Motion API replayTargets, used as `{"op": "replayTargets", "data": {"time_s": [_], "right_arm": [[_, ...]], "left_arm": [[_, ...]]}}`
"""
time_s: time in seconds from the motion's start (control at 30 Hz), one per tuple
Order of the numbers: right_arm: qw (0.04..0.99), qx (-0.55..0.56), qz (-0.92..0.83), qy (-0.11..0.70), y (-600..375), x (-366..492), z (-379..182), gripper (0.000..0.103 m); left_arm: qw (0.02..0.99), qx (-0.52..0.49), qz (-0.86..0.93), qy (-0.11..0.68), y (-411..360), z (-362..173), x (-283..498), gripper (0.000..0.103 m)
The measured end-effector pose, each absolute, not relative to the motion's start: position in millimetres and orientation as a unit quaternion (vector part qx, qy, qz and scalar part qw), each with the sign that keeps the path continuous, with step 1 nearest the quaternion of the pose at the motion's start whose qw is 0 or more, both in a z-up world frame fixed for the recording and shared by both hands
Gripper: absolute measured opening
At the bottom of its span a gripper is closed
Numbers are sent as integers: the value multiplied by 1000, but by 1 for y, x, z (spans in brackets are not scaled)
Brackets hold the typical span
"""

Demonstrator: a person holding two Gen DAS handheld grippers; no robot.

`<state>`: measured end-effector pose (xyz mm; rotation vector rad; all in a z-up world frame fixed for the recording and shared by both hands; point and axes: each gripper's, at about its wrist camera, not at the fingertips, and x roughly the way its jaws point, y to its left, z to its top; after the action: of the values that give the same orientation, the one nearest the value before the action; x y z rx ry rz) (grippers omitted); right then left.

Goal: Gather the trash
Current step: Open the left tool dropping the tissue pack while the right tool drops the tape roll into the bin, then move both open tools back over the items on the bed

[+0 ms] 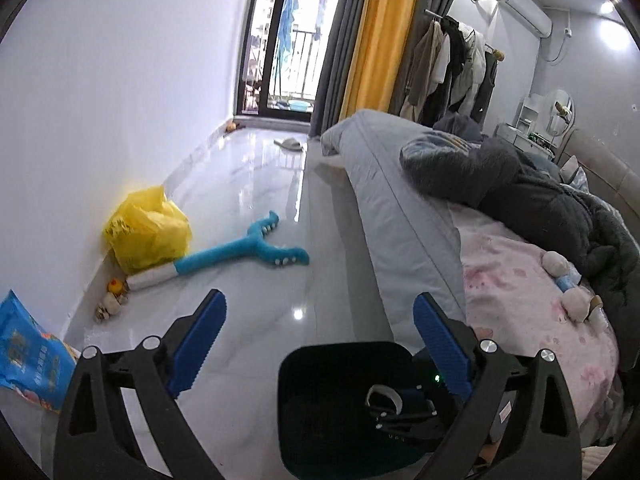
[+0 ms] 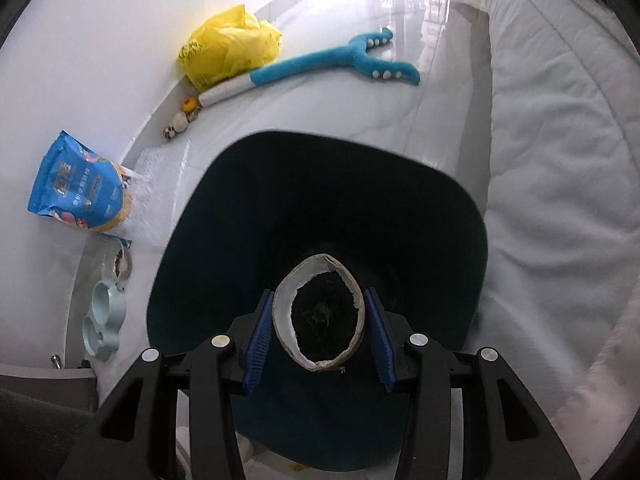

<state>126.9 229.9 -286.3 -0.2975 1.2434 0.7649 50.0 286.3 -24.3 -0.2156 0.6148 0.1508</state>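
now the cardboard tube, squashed oval with a torn white rim, sits low centre of the right wrist view over the dark bin, pinched by the right gripper. left gripper gapes wide, holding nothing, above the bin.

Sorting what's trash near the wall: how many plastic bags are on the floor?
2: a yellow bag against the wall by the blue plush toy, and a blue printed bag nearer the bin. Others may be hidden.

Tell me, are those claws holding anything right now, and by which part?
The right gripper pinches a cardboard ring by its outer sides, over the dark bin. The left gripper is open and holds nothing.
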Motion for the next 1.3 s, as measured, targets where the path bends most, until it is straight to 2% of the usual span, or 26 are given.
{"op": "replayTargets", "data": {"time_s": [0.13, 0.27, 0.43, 0.93, 1.3], "right_arm": [[733, -145, 345, 568, 229, 126, -290, 48], [732, -148, 346, 568, 228, 125, -288, 67], [734, -147, 352, 562, 225, 120, -279, 74], [778, -105, 383, 488, 179, 116, -201, 77], [827, -80, 357, 426, 104, 126, -145, 77]], "left_arm": [[950, -97, 75, 288, 281, -16, 49, 97], [953, -102, 67, 279, 278, -6, 48, 97], [956, -97, 70, 268, 269, 9, 49, 97], [957, -75, 51, 276, 221, 18, 70, 98], [958, -88, -3, 272, 175, 24, 87, 98]]}}
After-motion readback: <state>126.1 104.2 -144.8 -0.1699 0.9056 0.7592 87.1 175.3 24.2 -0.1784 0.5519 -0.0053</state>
